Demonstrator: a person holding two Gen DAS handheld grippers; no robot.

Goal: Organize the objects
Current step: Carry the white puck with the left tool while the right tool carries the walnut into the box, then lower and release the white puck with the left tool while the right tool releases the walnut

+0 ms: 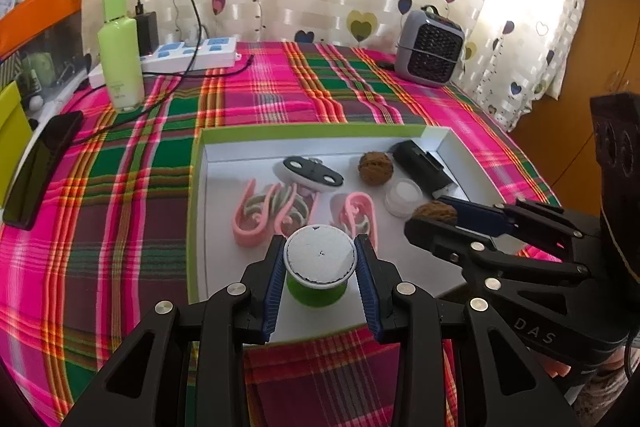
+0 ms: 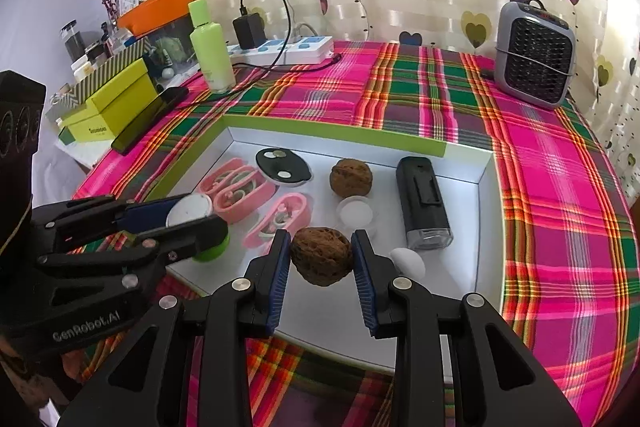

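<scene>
A shallow white tray with a lime-green rim [image 2: 332,137] lies on the desk [image 2: 560,227], which is covered in a pink, green and orange plaid cloth; everything below is placed relative to that tray.

Two claws hang over its near edge. The left claw [image 1: 320,259] is clamped on one small green cup with a white foil lid [image 1: 319,255]; the cup is upright, its round lid slightly speckled, its blue-padded jaws pressing both sides. The right claw [image 2: 322,259] is clamped on one walnut [image 2: 321,255], brown, wrinkled, with a seam across its top, held above the tray's near half.

Inside the tray: a second walnut [image 2: 351,177] sits near the middle toward the far wall, so there are two walnuts in all. Three pink curled clips [image 2: 240,193] with pale green inner coils lie in the left half, two side by side and one nearer the front. One oval black-and-white gadget [image 2: 283,165] with round metal spots lies beyond the clips. One black boxy device with a clip [image 2: 424,203] lies in the right half, lengthwise. One small clear pot [image 2: 354,213] sits between the far walnut and the held one, and one white domed cap [image 2: 408,261] lies just right of the right claw.

Outside the tray, beyond its far wall: one pale green bottle [image 2: 210,47], one white power strip [image 2: 296,51] with a black charger, one grey fan heater [image 2: 534,53]. Left of the tray lies one dark phone [image 2: 150,119].
</scene>
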